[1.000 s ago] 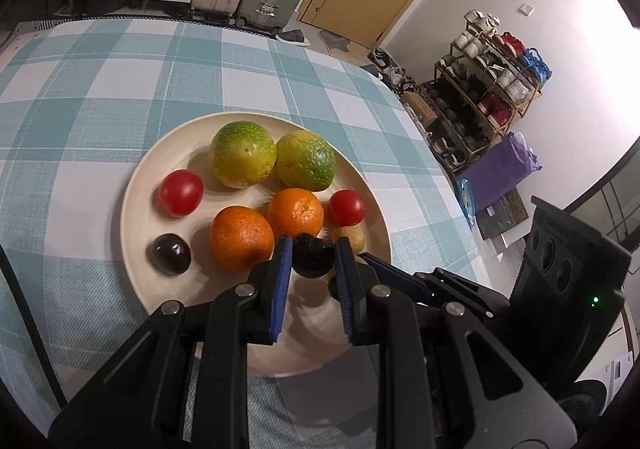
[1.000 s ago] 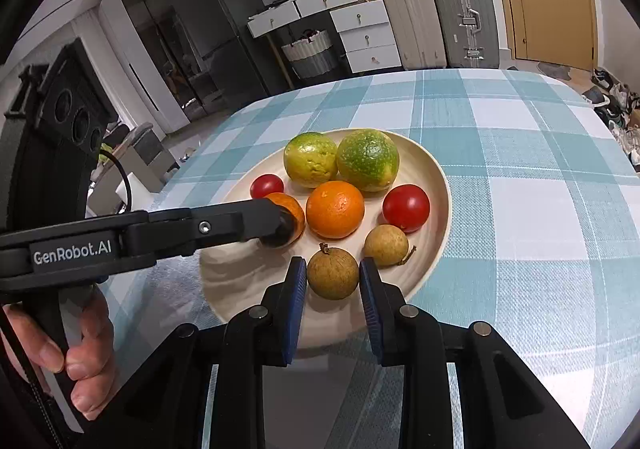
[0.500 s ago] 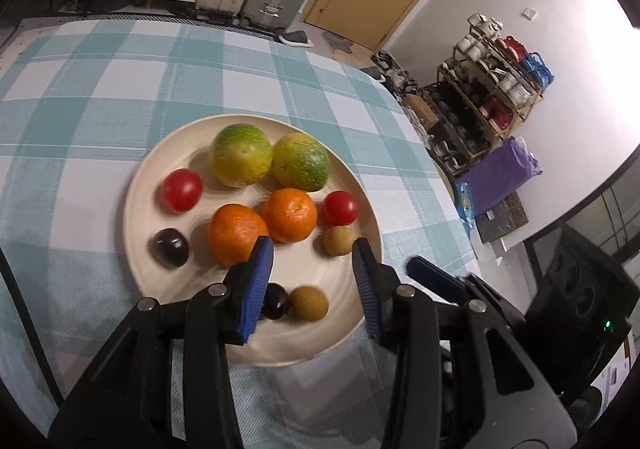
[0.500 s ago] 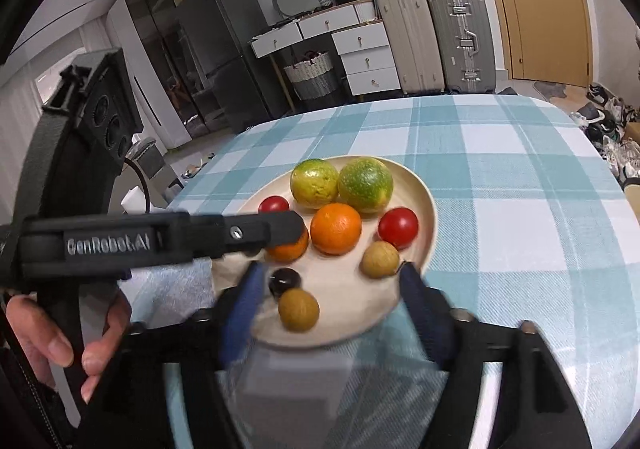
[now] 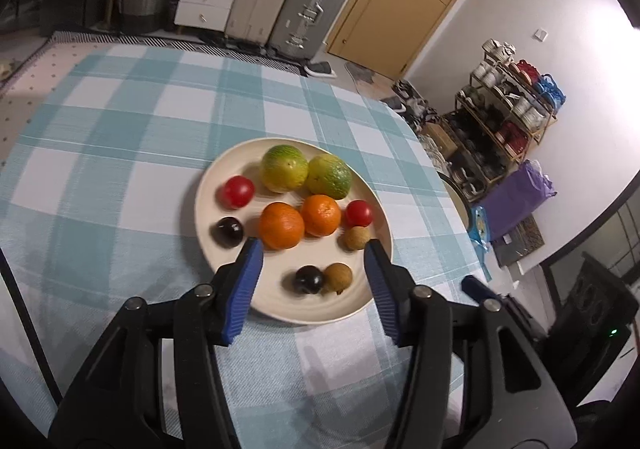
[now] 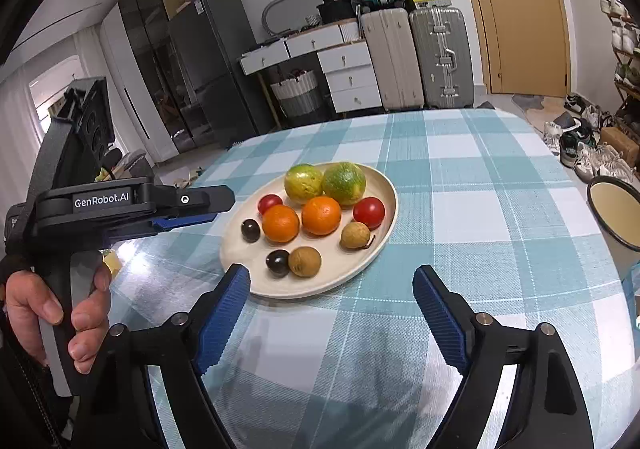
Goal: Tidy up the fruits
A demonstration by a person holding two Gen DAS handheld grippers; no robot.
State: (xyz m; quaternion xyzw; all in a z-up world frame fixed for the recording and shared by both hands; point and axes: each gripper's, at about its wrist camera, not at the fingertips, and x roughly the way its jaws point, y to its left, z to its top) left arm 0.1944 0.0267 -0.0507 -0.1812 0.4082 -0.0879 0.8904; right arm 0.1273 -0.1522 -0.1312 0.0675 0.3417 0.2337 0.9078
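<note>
Both tongs have just been opening and hold nothing — the left tongs [image 5: 312, 245] part-open, the right tongs [image 6: 331, 277] spread wide. On the checked-cloth tabletop [image 6: 460, 177], a smooth round cream plate [image 5: 280, 313] carries glossy dark plums [image 5: 309, 279], rough brown longans [image 5: 338, 277], dimpled oranges [image 5: 281, 225].

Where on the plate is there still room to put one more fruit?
The plate is bare along its near rim, and between the oranges and the dark plum beside the longan. The far half is crowded.
</note>
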